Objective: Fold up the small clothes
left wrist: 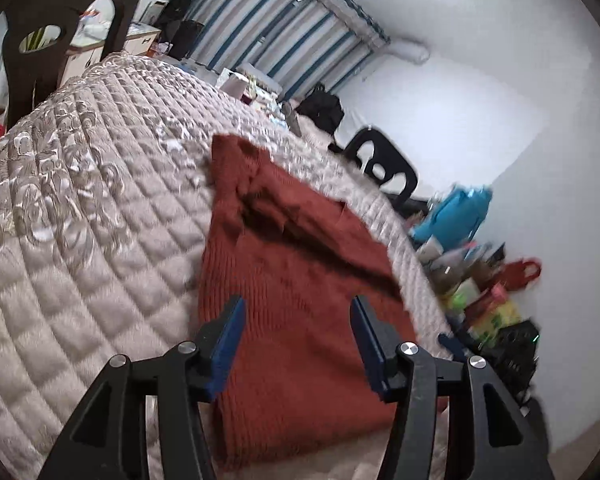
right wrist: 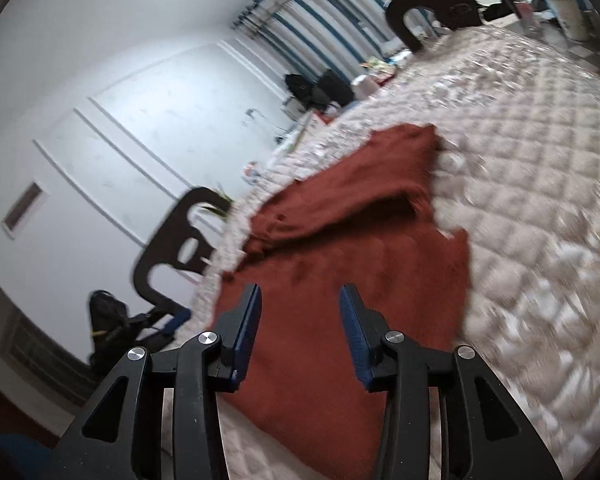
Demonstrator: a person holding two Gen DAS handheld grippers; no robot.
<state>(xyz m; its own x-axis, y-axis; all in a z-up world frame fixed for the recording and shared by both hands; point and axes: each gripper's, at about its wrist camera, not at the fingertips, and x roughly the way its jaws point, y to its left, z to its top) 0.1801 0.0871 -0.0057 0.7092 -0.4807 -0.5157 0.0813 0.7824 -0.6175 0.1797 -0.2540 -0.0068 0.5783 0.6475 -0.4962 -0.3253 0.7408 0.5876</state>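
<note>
A rust-red knitted garment [left wrist: 300, 280] lies partly folded on the quilted beige cover [left wrist: 100, 220], with a sleeve laid across its upper part. It also shows in the right wrist view [right wrist: 340, 280]. My left gripper [left wrist: 298, 316] is open and empty, hovering over the garment's near part. My right gripper [right wrist: 299, 304] is open and empty, above the garment's near edge by the cover's left side [right wrist: 540, 200].
Dark chairs stand at the cover's edges [left wrist: 384, 168] [right wrist: 172, 248] [right wrist: 440, 4]. A blue bag [left wrist: 456, 212] and cluttered items [left wrist: 484, 292] sit by the white wall. A white cup [right wrist: 568, 14] stands at the far end. Striped curtains [left wrist: 292, 28] hang behind.
</note>
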